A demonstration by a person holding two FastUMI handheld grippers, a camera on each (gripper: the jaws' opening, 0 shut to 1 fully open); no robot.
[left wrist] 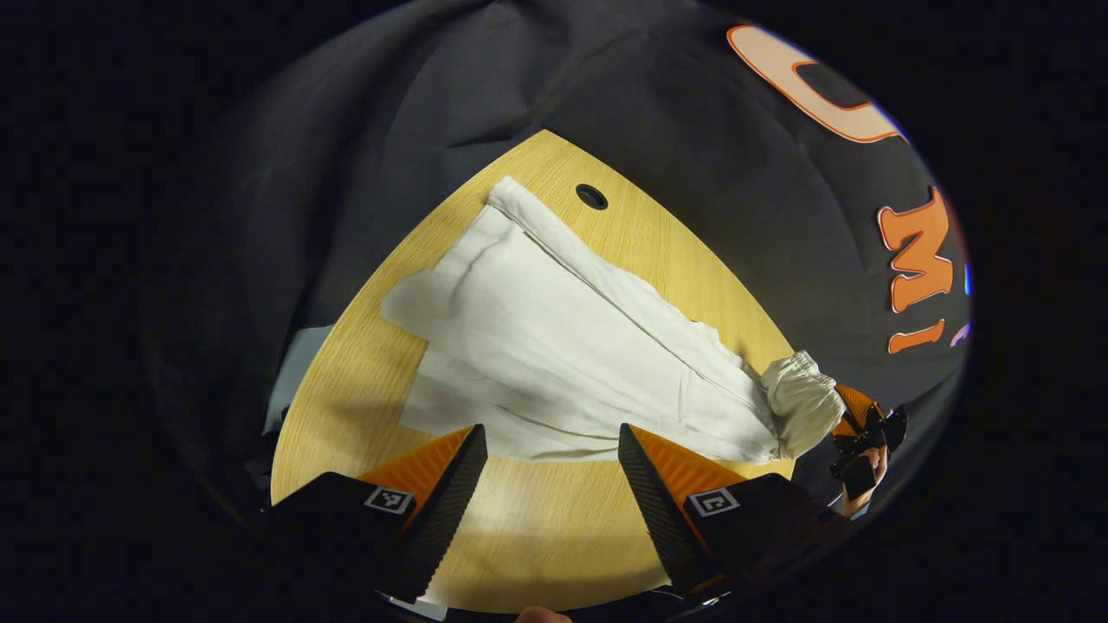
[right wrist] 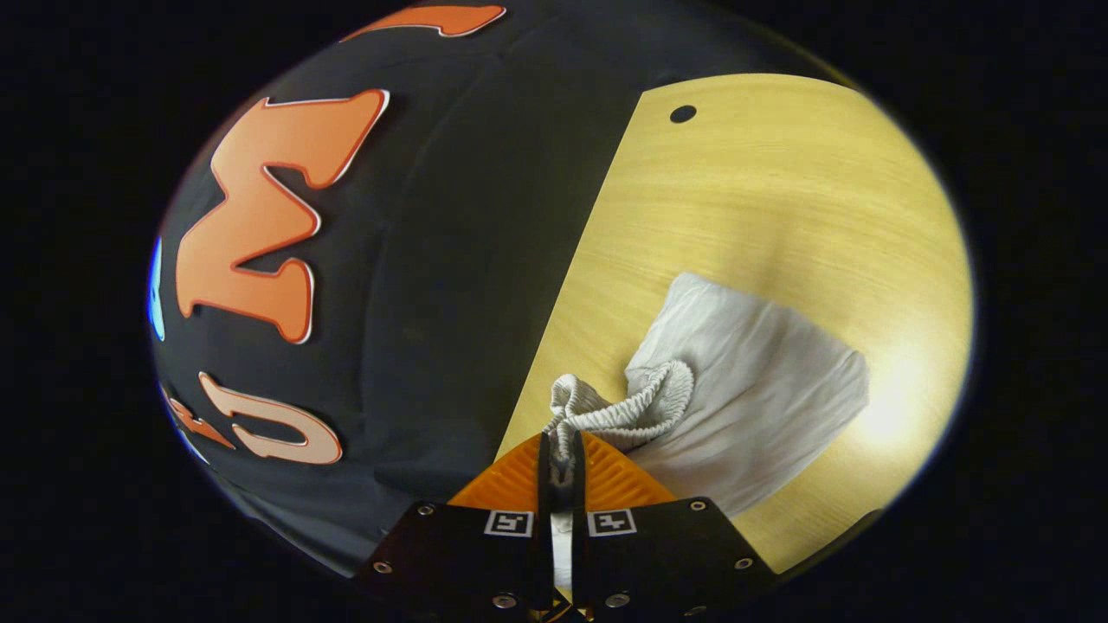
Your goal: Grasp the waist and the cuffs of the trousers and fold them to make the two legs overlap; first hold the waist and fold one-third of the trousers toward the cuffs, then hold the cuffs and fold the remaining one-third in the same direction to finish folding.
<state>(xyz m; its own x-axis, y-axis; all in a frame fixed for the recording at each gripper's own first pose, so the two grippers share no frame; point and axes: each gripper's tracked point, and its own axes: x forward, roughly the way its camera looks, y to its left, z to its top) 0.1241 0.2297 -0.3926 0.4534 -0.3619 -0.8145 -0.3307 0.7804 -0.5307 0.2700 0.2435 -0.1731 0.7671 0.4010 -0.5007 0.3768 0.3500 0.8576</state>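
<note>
The right claw point(right wrist: 561, 467) is clamped on the gathered elastic waist point(right wrist: 632, 407) of the trousers point(right wrist: 762, 407), lifting that end just off the tabletop point(right wrist: 779, 199) at its edge. In the left gripper view the same claw shows far off at the waist point(left wrist: 803, 400), a hand point(left wrist: 866, 480) behind it. The left claw point(left wrist: 550, 472) hangs with its fingers point(left wrist: 645, 484) wide apart and nothing between them, above bare wood just short of the near hem of the trousers point(left wrist: 554, 346).

The trousers lie spread along the tabletop point(left wrist: 346, 389), cuffs point(left wrist: 511, 195) at the far end near a round hole point(left wrist: 591, 196). The legs look already laid 1 over the other, though the stepped near edge suggests an imperfect match. By my judgement the waist fold is only starting: the first 1/3 has not gone over, and the cuff fold remains.
</note>
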